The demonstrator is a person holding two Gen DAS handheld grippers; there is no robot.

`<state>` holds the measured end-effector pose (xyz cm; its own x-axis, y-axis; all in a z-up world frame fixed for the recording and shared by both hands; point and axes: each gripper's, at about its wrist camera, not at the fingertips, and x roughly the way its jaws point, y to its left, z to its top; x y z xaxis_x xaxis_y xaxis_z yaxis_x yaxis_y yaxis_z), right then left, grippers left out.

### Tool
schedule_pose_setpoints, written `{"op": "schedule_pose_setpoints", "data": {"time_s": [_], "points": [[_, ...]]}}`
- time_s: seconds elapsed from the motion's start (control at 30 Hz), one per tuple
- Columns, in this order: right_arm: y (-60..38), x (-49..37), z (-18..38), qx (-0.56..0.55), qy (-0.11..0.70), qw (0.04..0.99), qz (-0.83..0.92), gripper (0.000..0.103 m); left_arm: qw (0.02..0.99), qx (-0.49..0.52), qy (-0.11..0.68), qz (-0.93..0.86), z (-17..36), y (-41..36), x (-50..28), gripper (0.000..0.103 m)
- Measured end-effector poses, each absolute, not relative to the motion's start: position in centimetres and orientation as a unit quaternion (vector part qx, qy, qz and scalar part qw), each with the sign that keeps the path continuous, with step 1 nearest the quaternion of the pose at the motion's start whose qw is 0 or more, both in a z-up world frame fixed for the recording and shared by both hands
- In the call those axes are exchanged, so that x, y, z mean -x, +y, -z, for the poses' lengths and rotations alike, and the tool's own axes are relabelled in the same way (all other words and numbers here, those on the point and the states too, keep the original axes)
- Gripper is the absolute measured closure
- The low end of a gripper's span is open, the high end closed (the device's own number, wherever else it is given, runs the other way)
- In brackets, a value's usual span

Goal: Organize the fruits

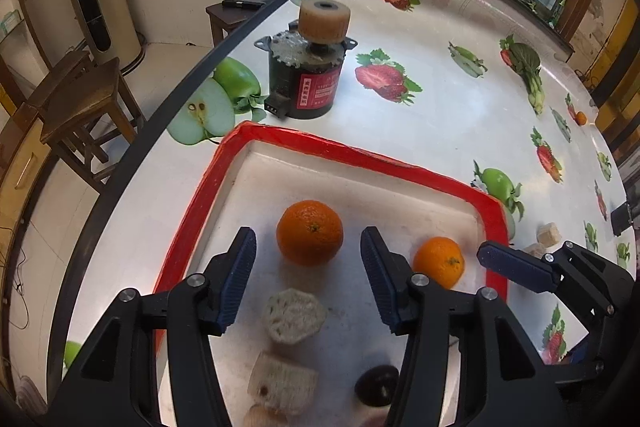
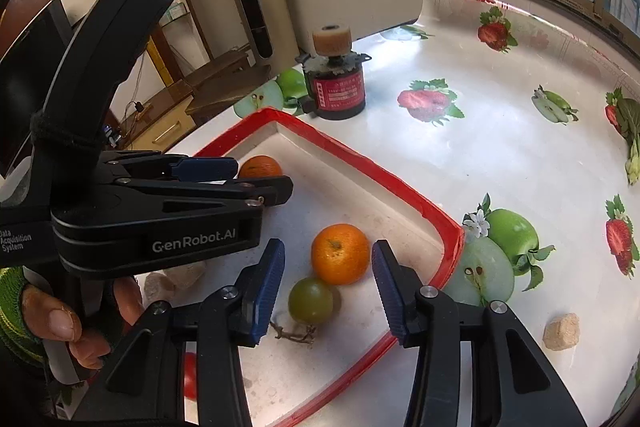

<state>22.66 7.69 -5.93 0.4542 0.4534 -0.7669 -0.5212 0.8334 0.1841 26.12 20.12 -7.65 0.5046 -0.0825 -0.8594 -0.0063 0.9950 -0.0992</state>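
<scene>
— Where are the oranges?

— Both sit in my red-rimmed tray (image 1: 400, 169). The larger orange (image 1: 310, 233) lies between the parted jaws of my left gripper (image 1: 308, 247); the pads aren't touching it.

— And your right?

— My right gripper (image 2: 328, 267) is released too, its jaws either side of the smaller orange (image 2: 340, 254), which rests against a green fruit (image 2: 311, 301).
</scene>
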Motion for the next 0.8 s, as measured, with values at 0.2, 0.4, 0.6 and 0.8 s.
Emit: {"op": "schedule_pose_setpoints", "data": {"time_s": [0.2, 0.4, 0.6, 0.8], "points": [[6.8, -20.7, 4.3, 0.051, 0.42, 0.854, -0.303, 0.049, 0.882, 0.052, 0.468, 0.027, 5.8, 20.2, -22.9, 0.05], [5.8, -18.3, 3.3, 0.065, 0.41, 0.847, -0.333, 0.046, 0.898, 0.052, 0.436, 0.029, 3.7, 19.7, -18.5, 0.042], [4.8, -15.2, 3.1, 0.101, 0.398, 0.835, -0.367, 0.038, 0.916, 0.022, 0.4, 0.029, 2.2, 18.6, -13.7, 0.042], [3.5, -12.3, 3.3, 0.119, 0.393, 0.822, -0.396, 0.032, 0.921, 0.006, 0.389, 0.028, 2.0, 17.7, -10.0, 0.042]]}}
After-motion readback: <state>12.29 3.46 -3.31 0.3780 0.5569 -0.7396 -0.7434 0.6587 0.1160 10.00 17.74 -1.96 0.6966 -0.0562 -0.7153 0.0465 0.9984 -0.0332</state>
